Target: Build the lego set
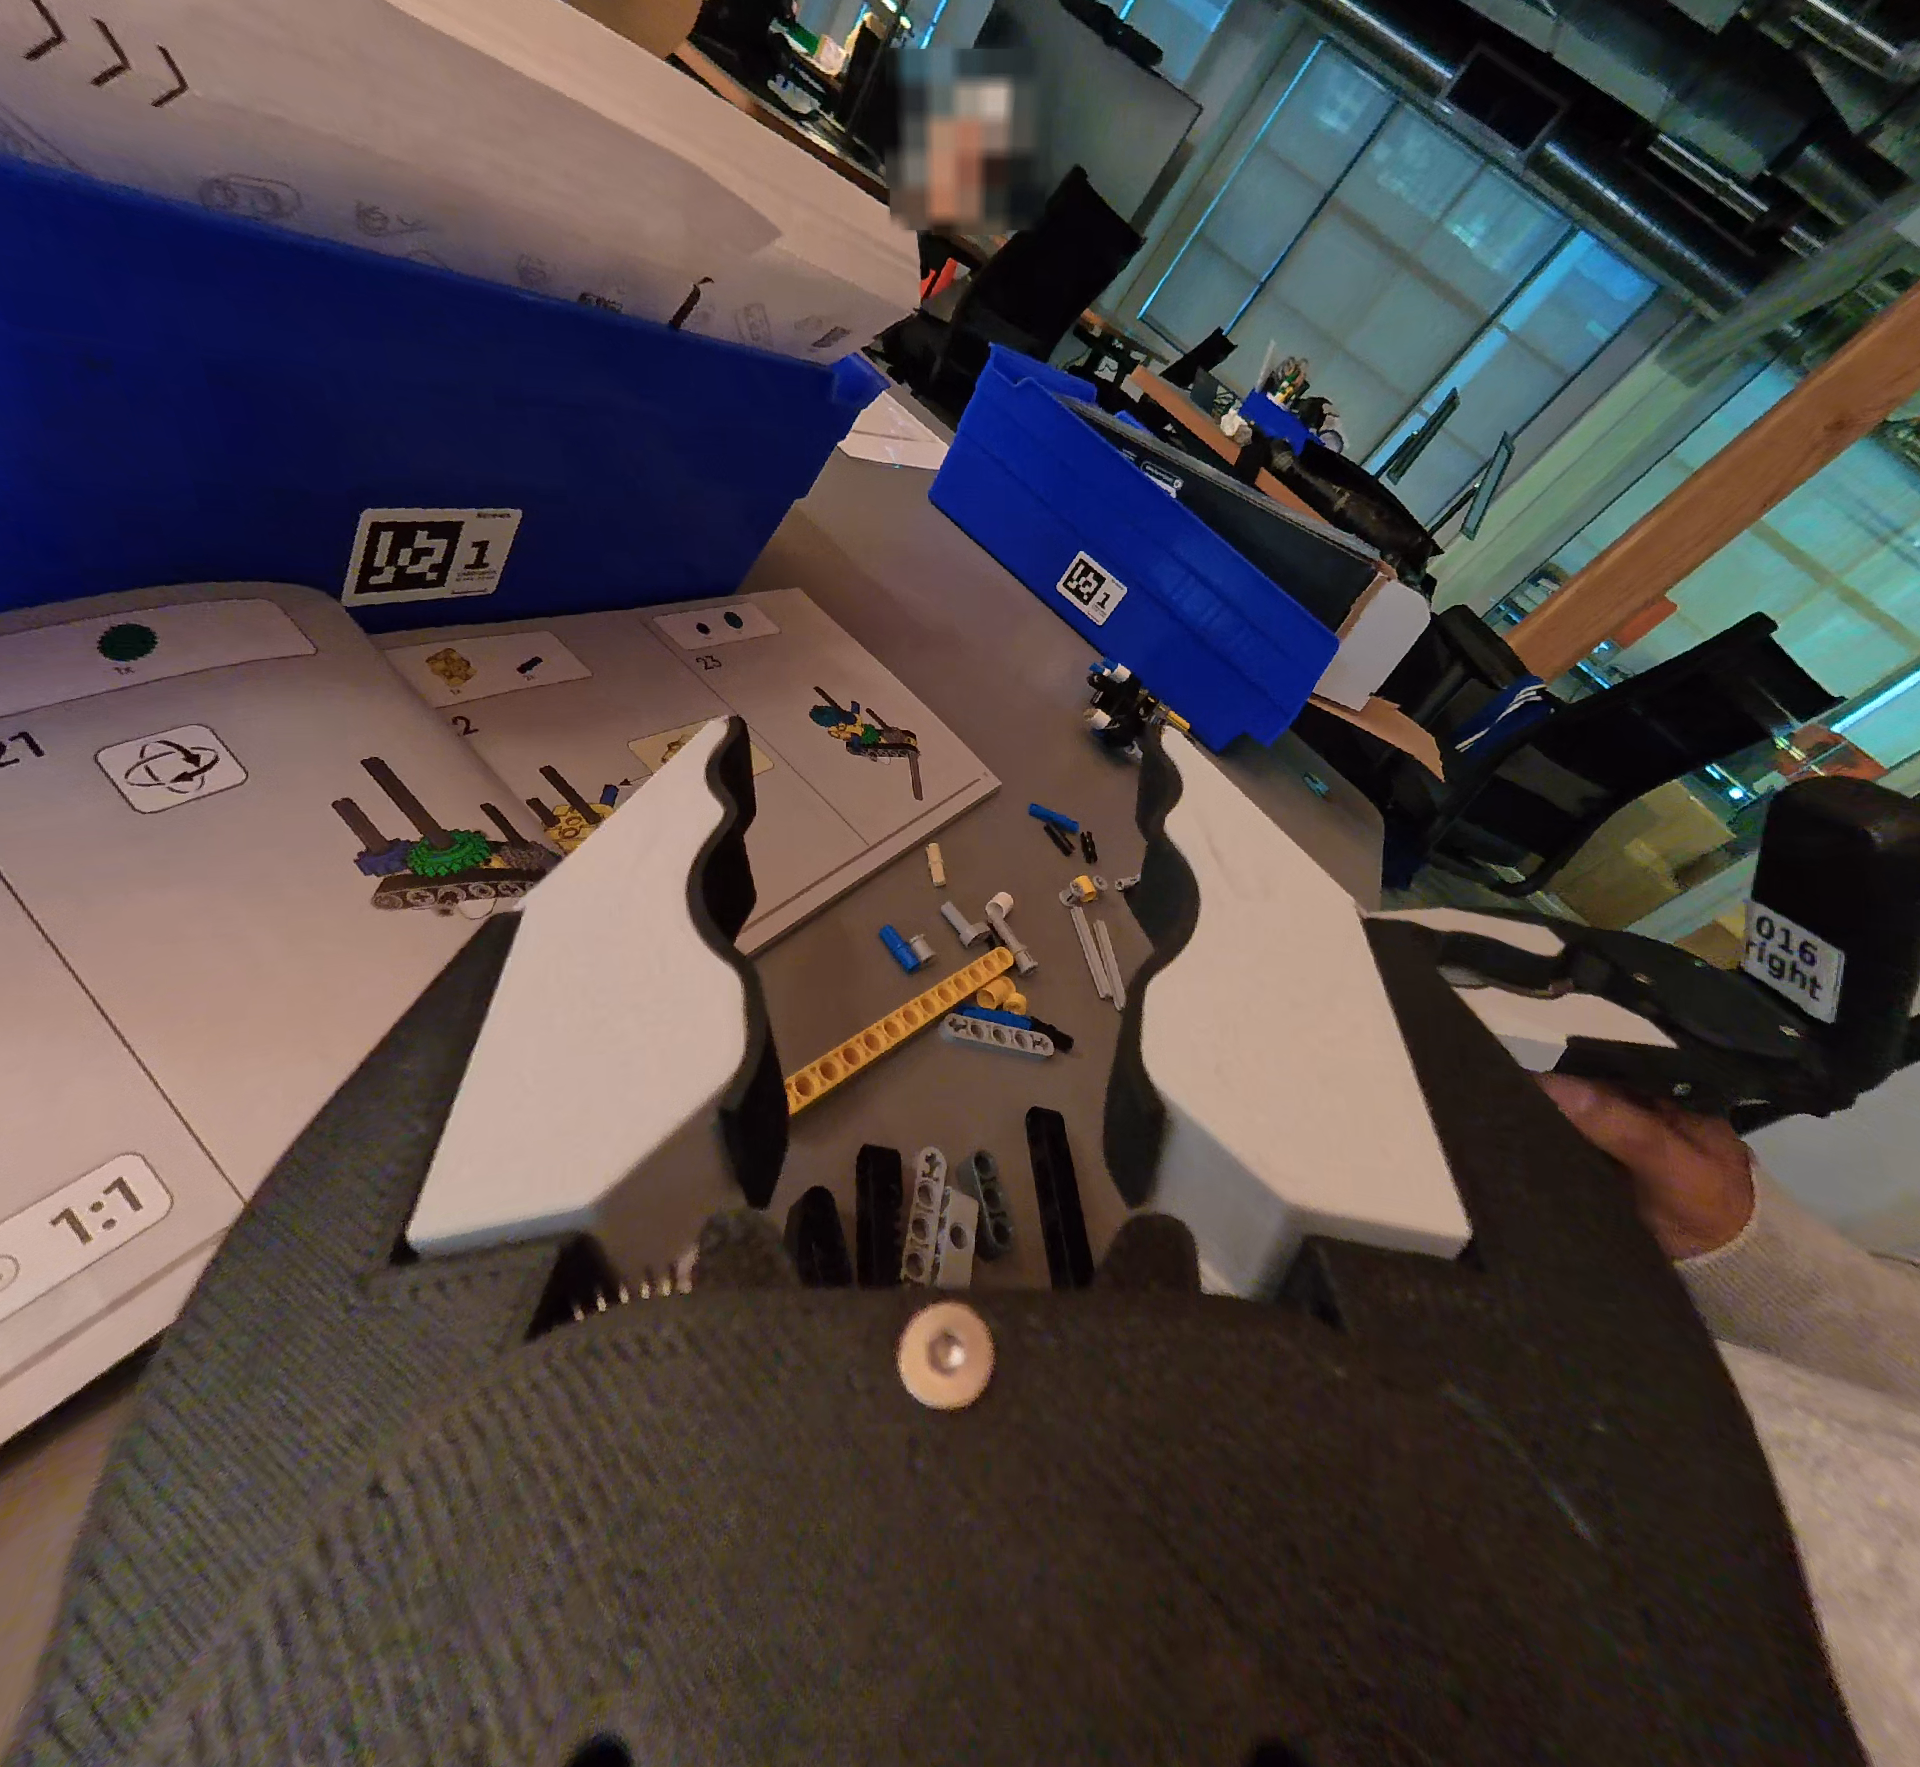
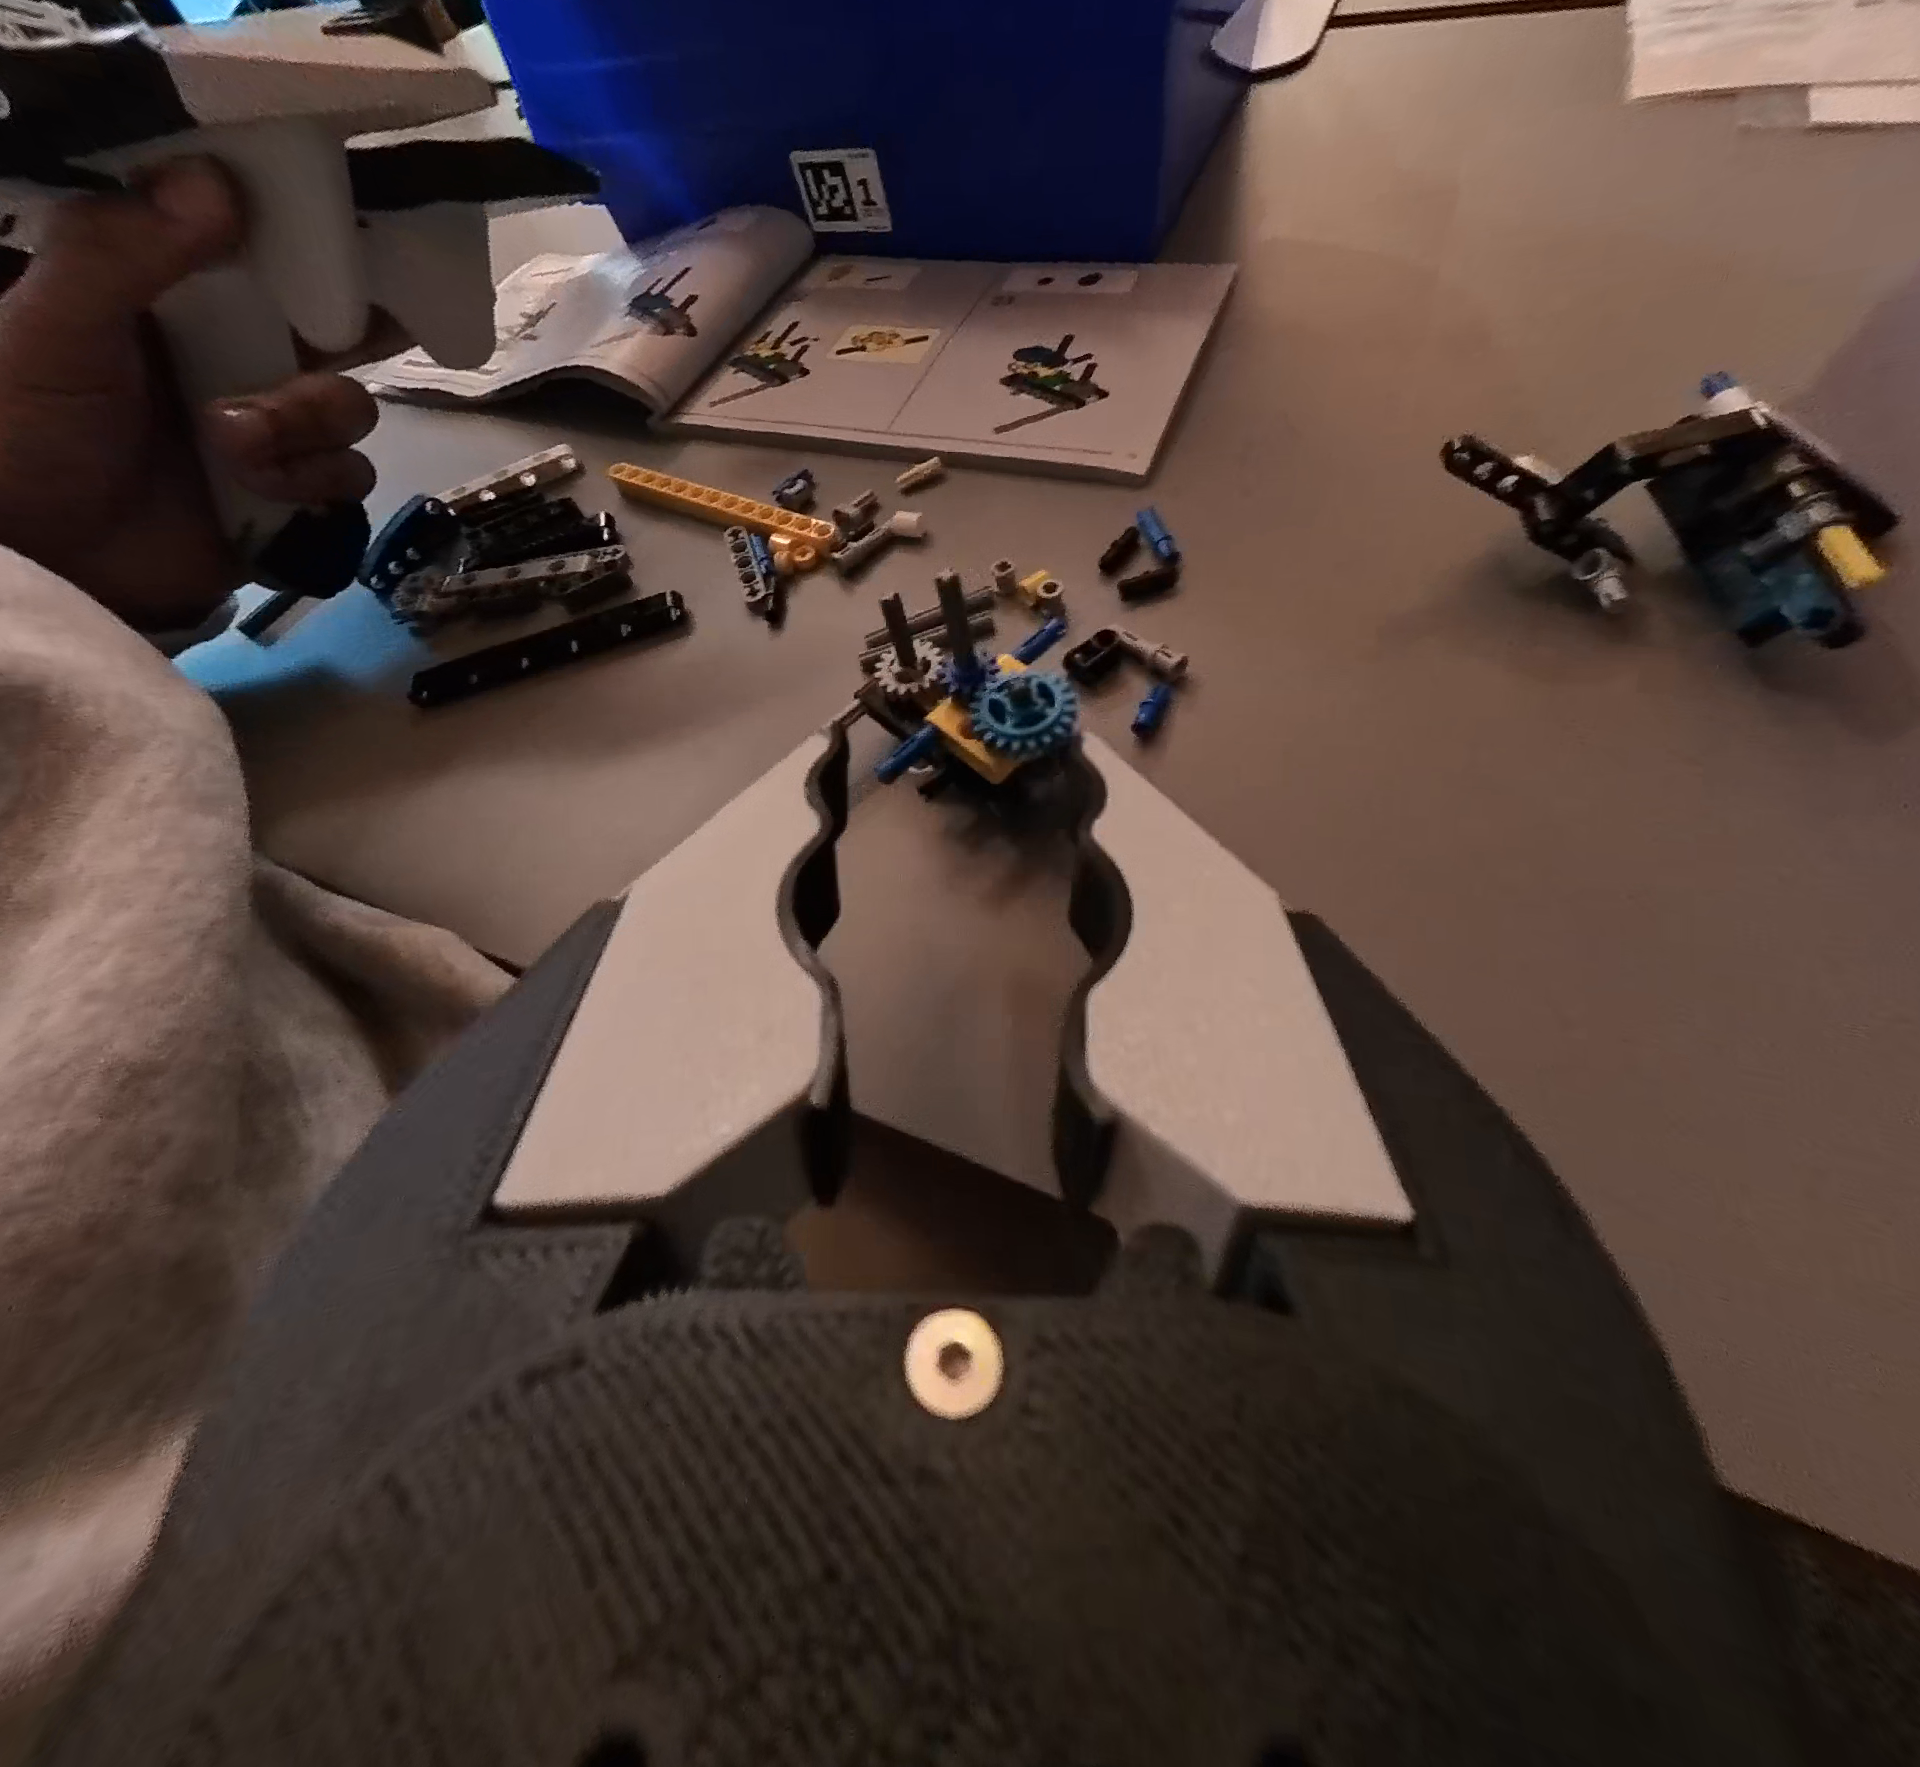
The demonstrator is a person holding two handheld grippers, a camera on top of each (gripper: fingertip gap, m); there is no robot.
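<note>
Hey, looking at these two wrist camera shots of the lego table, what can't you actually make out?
- Right wrist view: the underside of the small gear assembly with the blue gear, hidden behind the right gripper fingertips; grip contact unclear.
- Left wrist view: the lower ends of the black and grey beams, hidden by the left gripper body.
- Both views: the large blue plastic bin contents, covered by paper sheets.

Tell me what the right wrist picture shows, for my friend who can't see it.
The right tool holds a small gear model with a blue gear just above a grey table. Loose building pieces and an open instruction booklet lie beyond, in front of a blue bin, and another half-built model sits at right.
</note>
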